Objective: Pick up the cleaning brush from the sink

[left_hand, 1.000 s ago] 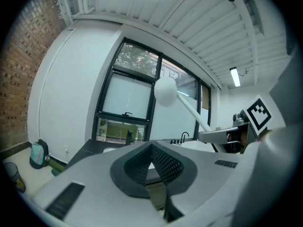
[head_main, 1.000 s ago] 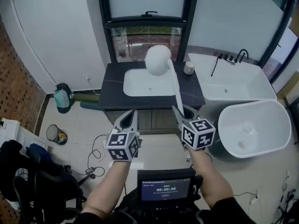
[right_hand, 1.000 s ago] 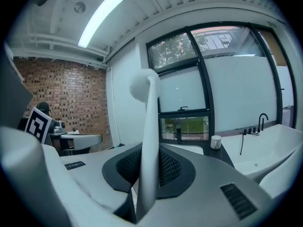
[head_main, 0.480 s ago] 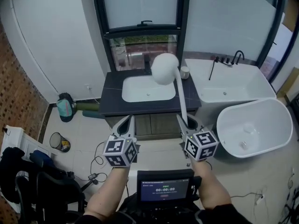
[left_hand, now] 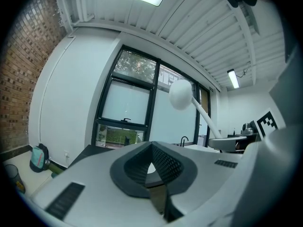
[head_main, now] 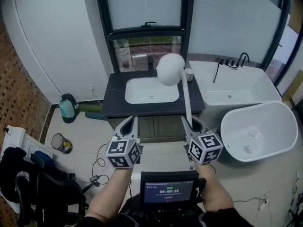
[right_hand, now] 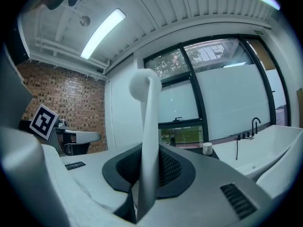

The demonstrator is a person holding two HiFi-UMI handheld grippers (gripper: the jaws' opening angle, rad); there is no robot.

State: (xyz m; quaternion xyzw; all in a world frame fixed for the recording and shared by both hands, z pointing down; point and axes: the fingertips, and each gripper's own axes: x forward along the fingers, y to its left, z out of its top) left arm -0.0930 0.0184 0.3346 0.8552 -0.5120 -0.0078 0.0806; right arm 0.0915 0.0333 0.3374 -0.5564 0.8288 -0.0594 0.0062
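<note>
The cleaning brush has a round white head (head_main: 170,69) on a long white handle (head_main: 186,97). It hangs in the air over the right end of the white sink (head_main: 152,91), clear of the basin. My right gripper (head_main: 190,122) is shut on the lower end of the handle (right_hand: 148,148), which rises between the jaws to the head (right_hand: 142,85). My left gripper (head_main: 129,121) hovers beside it on the left, level, shut with nothing between its pads (left_hand: 163,162). The brush head (left_hand: 180,93) also shows in the left gripper view.
The sink sits in a dark counter (head_main: 114,97) under a black-framed window, with a black faucet (head_main: 150,64) and a small cup (head_main: 189,74). White bathtubs (head_main: 258,129) stand to the right. A bin (head_main: 61,144), a green bag (head_main: 68,109) and cables lie on the floor at left.
Both grippers drew back from the counter and rose a little, carrying the brush with the right one. Over the last half second they have hardly moved.
</note>
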